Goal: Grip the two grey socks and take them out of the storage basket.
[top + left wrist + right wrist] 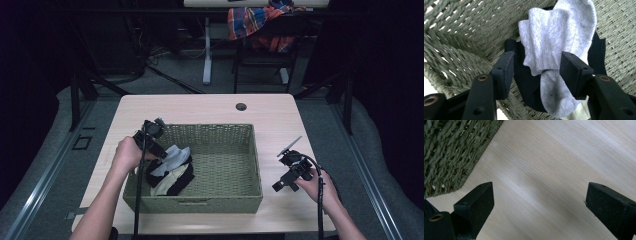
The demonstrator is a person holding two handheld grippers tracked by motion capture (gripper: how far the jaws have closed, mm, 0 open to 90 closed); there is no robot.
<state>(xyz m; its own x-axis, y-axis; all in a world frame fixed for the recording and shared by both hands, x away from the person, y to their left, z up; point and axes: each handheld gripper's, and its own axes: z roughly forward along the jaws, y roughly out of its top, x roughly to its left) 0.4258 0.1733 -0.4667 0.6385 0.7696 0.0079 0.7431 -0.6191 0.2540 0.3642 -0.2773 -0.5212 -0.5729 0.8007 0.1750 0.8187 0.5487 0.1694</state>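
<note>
With the left gripper's [536, 68] jaws part-closed around the grey sock [554, 42] but not visibly pinching it, the black sock [524, 80] beneath could be caught too, while the right gripper [539, 200] is held open over the table [564, 157].

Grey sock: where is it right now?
The grey sock lies on the sock pile at the left end of the woven basket, on a black sock; the left gripper straddles it with its jaws.

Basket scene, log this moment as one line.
left tongs: open around grey sock in basket | right tongs: open over table
</note>
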